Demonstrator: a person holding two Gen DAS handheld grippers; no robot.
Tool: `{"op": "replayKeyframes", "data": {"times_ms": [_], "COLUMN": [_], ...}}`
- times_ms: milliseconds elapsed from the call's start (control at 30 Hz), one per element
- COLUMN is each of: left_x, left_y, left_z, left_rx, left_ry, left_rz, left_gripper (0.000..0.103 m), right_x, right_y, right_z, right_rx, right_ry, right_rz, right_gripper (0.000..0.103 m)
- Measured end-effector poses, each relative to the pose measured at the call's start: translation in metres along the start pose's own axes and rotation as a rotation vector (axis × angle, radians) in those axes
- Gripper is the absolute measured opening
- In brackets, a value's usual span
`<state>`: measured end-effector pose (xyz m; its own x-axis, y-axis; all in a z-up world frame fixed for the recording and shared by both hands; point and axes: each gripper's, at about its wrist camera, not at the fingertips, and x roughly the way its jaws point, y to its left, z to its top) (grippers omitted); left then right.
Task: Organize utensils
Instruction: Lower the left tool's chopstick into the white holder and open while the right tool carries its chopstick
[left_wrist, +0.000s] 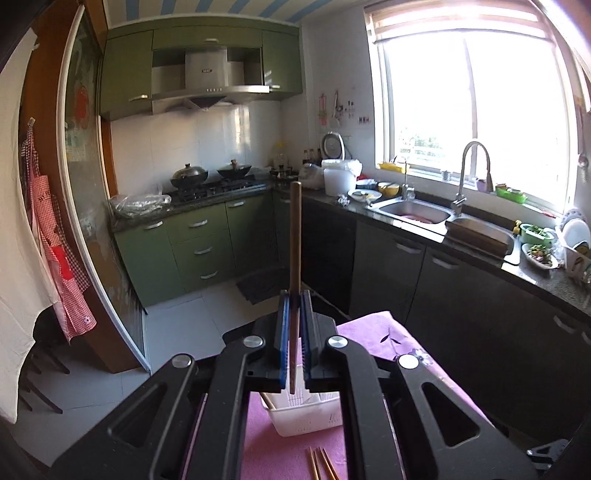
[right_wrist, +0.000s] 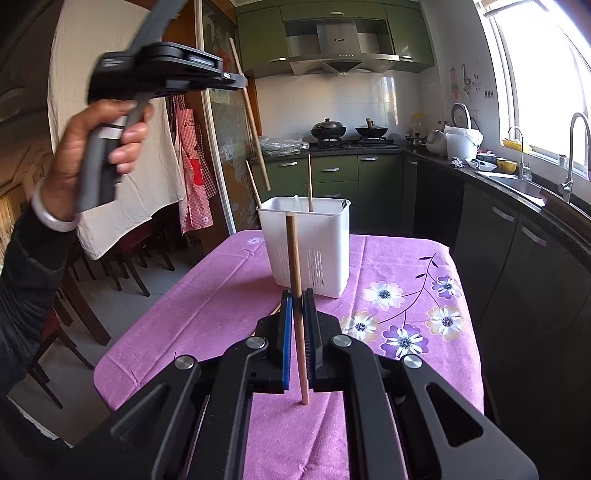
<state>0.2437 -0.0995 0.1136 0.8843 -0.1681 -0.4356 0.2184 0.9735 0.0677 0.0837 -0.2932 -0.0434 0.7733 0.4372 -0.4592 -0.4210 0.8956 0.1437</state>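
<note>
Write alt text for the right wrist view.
The right gripper pinches an upright wooden chopstick above a purple floral tablecloth, facing a white utensil holder. At upper left, a hand raises the left gripper, gripping another chopstick.

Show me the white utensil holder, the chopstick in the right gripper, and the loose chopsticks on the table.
White utensil holder (right_wrist: 325, 254): right wrist view, front wall.
Chopstick in the right gripper (right_wrist: 294, 258): right wrist view, upper shaft.
Loose chopsticks (left_wrist: 320, 464): left wrist view, shafts on cloth.

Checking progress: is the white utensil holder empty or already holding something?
Not empty: two chopsticks stand in the white utensil holder.
</note>
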Motion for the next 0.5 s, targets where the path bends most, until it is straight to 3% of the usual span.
{"op": "replayKeyframes", "data": {"times_ms": [267, 500], "left_x": [0.061, 0.066], "left_y": [0.010, 0.017], "left_z": [-0.031, -0.051], "left_rx": [-0.060, -0.066], "left_ry": [0.144, 0.179], "left_rz": [-0.019, -0.033], "left_gripper": [0.006, 0.006], "right_x": [0.002, 0.007], "right_y": [-0.007, -0.005], "right_z": [0.001, 0.009], "right_rx": [0.018, 0.013], "right_ry": [0.004, 0.015], "right_rz": [0.005, 0.002], "right_gripper": [0.007, 0.007]}}
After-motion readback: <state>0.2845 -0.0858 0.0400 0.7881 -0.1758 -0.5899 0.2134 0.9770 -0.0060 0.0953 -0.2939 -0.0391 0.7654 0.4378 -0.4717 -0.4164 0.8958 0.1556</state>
